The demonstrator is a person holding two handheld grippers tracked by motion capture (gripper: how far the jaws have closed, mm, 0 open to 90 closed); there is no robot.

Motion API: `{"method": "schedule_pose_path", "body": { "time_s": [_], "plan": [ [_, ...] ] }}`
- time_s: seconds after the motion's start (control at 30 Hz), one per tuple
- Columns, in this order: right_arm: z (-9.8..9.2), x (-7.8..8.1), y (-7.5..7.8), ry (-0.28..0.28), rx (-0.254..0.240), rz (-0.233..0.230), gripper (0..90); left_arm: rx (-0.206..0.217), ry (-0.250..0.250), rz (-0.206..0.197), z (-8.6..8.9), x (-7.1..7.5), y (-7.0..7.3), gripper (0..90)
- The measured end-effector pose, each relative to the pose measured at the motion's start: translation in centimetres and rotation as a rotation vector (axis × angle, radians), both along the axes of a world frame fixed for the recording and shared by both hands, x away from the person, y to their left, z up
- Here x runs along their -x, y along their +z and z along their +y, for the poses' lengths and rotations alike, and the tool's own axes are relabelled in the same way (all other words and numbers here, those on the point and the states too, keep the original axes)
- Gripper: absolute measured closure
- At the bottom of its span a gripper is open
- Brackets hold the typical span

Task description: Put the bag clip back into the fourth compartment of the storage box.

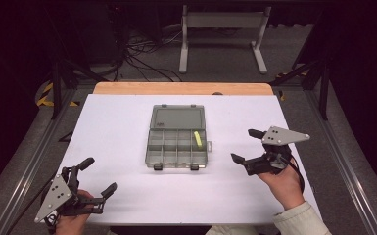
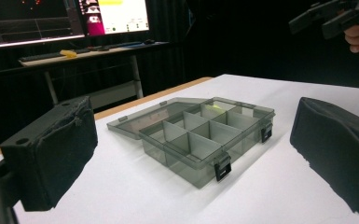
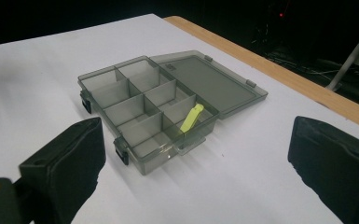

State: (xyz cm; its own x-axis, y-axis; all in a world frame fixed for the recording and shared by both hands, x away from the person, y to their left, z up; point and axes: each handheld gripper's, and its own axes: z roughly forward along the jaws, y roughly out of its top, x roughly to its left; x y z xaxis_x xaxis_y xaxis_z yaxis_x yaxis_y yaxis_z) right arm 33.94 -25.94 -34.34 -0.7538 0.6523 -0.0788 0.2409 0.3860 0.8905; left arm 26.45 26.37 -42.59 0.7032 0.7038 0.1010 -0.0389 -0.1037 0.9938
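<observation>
A grey translucent organizer box (image 1: 177, 145) lies in the middle of the white table, lid (image 1: 177, 118) flipped open toward the far side. A small yellow-green piece (image 1: 197, 140) rests in its far right compartment; it is seen too in the right gripper view (image 3: 191, 117). My left gripper (image 1: 96, 176) is open near the front left corner, nothing between its jaws. My right gripper (image 1: 247, 145) hovers open to the right of the box, held by a hand. The box (image 2: 205, 138) sits ahead of the left gripper's jaws, and the box (image 3: 144, 108) lies ahead of the right's.
The white table sheet (image 1: 117, 127) ends at a wooden strip (image 1: 183, 88) along the far edge. Beyond it are cables and a white stand (image 1: 223, 29) on the floor. Monitors (image 2: 65, 16) glow behind a desk in the left gripper view.
</observation>
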Motion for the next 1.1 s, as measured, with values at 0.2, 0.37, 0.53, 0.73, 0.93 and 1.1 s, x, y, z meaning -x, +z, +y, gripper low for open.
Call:
{"method": "schedule_pose_path", "body": {
  "time_s": [0.2, 0.37, 0.53, 0.73, 0.93, 1.1],
  "plan": [
    [-1.1, 0.9, -1.2, -0.017, -0.021, -0.001, 3.8, 0.000, 0.001, -0.002, 0.0, 0.0, 0.0, 1.2],
    [-1.9, 1.9, -2.4, -0.013, -0.053, -0.023, 3.4, 0.000, 0.004, -0.003, 0.0, 0.0, 0.0, 1.2],
    [-2.6, 2.7, -3.8, -0.014, -0.077, -0.039, 2.9, -0.001, 0.006, -0.005, 0.1, 0.1, 0.1, 1.2],
    [-3.1, 3.4, -5.4, -0.022, -0.104, -0.045, 2.3, -0.001, 0.006, -0.006, 0.1, 0.1, 0.1, 1.2],
    [-3.5, 4.0, -7.0, -0.042, -0.119, -0.051, 1.3, -0.001, 0.007, -0.007, 0.1, 0.1, 0.1, 1.2],
    [-3.7, 4.2, -7.8, -0.051, -0.119, -0.059, 1.1, -0.001, 0.009, -0.007, 0.2, 0.1, 0.1, 1.2]
  ]
}}
